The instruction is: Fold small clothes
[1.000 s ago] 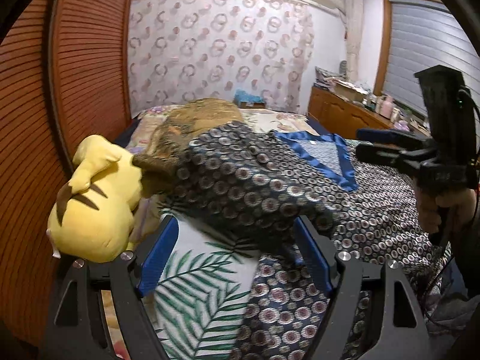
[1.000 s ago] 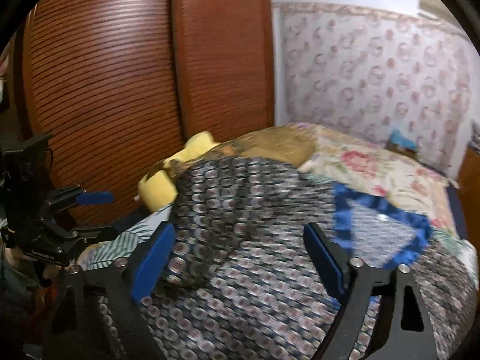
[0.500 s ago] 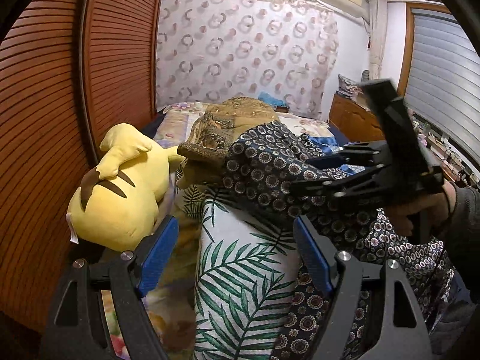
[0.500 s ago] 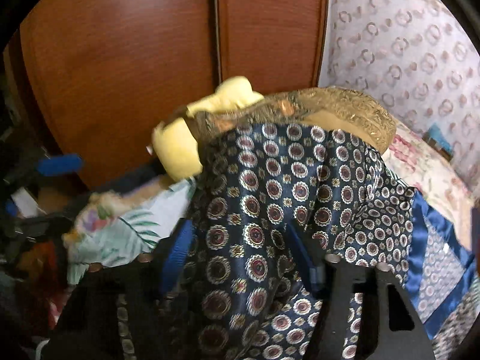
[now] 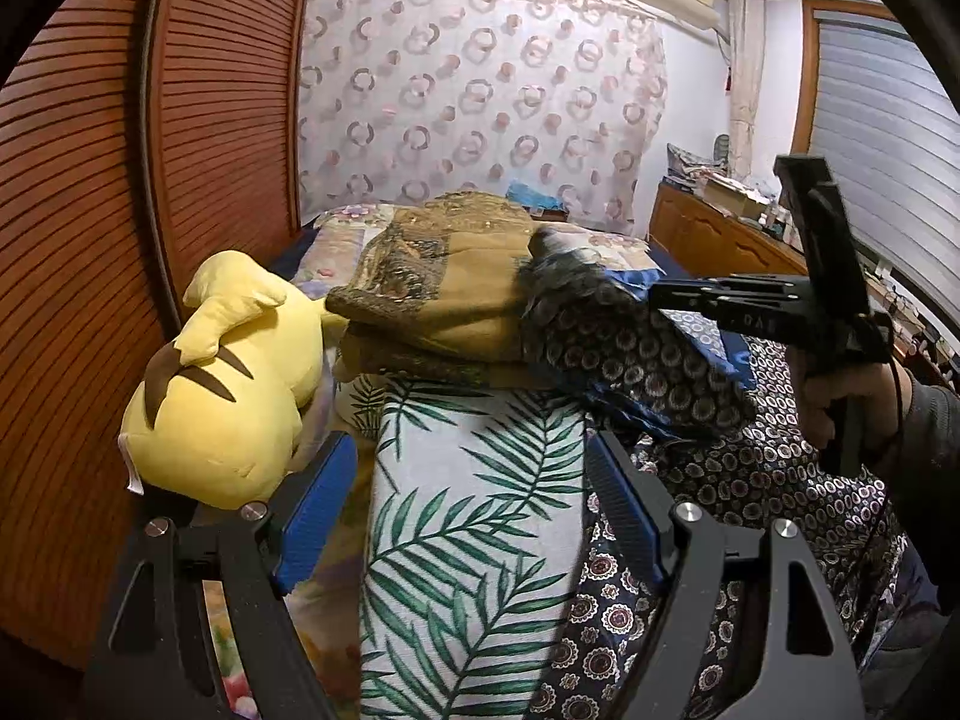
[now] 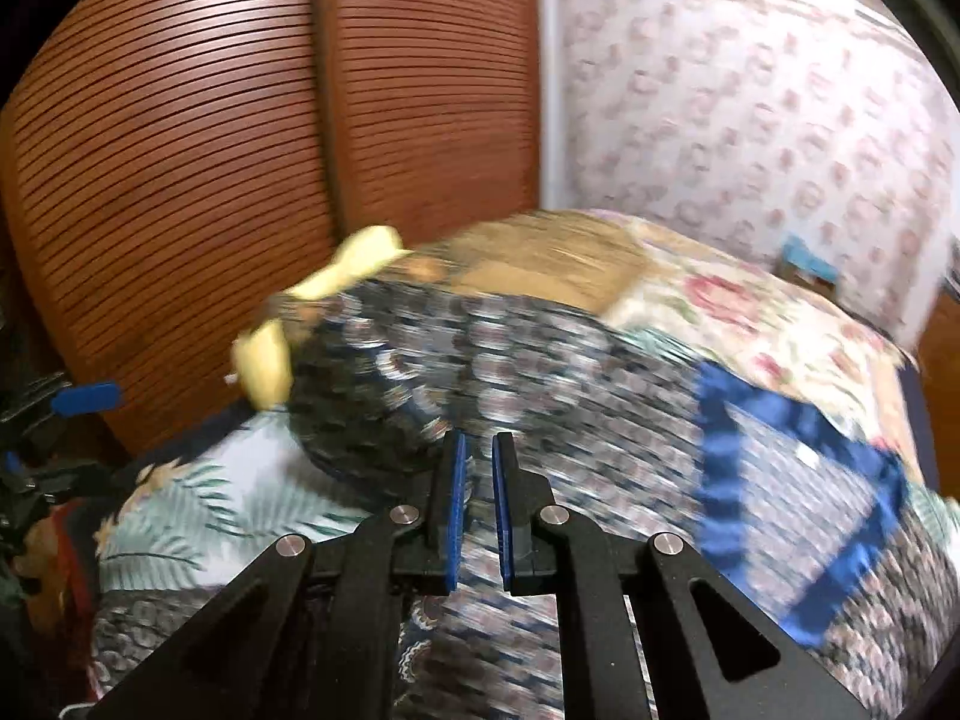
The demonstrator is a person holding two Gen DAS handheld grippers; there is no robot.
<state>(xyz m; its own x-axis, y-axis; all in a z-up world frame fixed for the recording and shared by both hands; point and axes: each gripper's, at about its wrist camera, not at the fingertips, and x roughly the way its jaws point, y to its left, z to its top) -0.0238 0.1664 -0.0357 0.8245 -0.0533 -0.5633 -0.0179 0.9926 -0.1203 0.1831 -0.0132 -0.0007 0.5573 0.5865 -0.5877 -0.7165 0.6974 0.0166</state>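
Observation:
A dark navy patterned garment with a blue satin trim lies bunched on the bed. My right gripper is shut on a fold of this garment and lifts it; in the left wrist view it shows at the right, held by a hand. The right wrist view is motion-blurred. My left gripper is open and empty, low over a palm-leaf print cloth.
A yellow plush toy lies at the bed's left edge beside the wooden slatted wardrobe. A folded brown-gold blanket sits behind. A wooden dresser stands at the right.
My right gripper has closed from wide open onto the navy garment and pulled it right, uncovering the brown blanket. My left gripper stayed open.

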